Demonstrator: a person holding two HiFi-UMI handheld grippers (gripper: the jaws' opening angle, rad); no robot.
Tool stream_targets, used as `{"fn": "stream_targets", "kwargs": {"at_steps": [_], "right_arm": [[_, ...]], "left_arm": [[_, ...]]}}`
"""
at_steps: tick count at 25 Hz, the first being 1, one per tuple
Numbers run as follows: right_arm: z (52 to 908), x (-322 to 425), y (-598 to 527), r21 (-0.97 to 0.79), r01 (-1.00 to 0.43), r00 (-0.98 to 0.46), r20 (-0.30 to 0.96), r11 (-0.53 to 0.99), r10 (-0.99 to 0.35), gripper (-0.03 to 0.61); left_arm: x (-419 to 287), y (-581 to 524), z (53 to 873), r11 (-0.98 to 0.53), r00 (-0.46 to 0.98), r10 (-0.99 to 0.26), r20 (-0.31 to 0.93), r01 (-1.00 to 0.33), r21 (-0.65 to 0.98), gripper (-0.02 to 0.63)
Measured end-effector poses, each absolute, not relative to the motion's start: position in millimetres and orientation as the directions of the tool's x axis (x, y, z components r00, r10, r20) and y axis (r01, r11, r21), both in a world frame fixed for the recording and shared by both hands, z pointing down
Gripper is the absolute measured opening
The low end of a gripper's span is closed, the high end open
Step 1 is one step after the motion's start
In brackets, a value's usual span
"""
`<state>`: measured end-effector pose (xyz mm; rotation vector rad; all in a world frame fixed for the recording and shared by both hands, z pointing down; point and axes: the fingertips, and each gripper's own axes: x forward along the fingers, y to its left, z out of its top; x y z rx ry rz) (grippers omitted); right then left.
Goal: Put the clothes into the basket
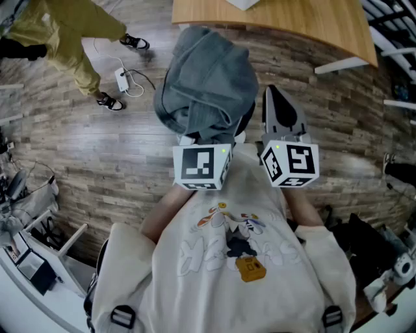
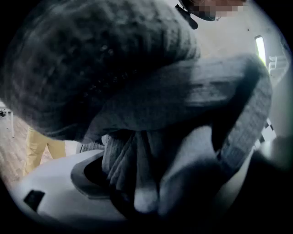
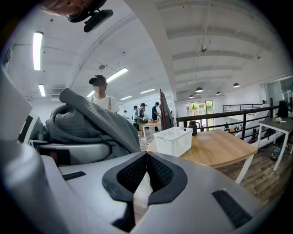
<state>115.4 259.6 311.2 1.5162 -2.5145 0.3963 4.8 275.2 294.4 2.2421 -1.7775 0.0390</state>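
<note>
A bundled grey garment (image 1: 208, 84) hangs in the air over the wood floor, in front of my chest. It is bunched between the jaws of my left gripper (image 2: 155, 183), which is shut on it, and its folds (image 2: 137, 91) fill the left gripper view. Only that gripper's marker cube (image 1: 201, 167) shows from above. My right gripper (image 1: 275, 96) stands beside the garment on the right, shut, its pads (image 3: 158, 171) meeting with nothing between them. A white slatted basket (image 3: 173, 140) stands on a wooden table (image 3: 219, 148) ahead.
The wooden table (image 1: 292, 19) lies just beyond the garment. A person in olive trousers (image 1: 65, 39) stands at the far left near a power strip (image 1: 122, 79) with cable on the floor. Other people (image 3: 100, 93) stand further back. A black railing (image 3: 229, 119) runs behind the table.
</note>
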Motion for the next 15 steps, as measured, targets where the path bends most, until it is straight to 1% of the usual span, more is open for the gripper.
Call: {"fn": "stream_targets", "kwargs": {"at_steps": [9, 12, 15], "right_arm": [[313, 107, 259, -0.134, -0.883, -0.469, 0.29, 0.45, -0.834, 0.025], [308, 102, 257, -0.132, -0.879, -0.477, 0.267, 0.459, -0.837, 0.025], [310, 100, 260, -0.134, -0.881, -0.472, 0.271, 0.453, -0.839, 0.025]], "left_arm": [[-4, 275, 301, -0.208, 0.251, -0.942, 0.221, -0.957, 0.2, 0.448], [-10, 272, 301, -0.205, 0.245, -0.946, 0.211, -0.959, 0.194, 0.448], [-13, 273, 302, -0.208, 0.25, -0.945, 0.209, -0.957, 0.201, 0.448]]}}
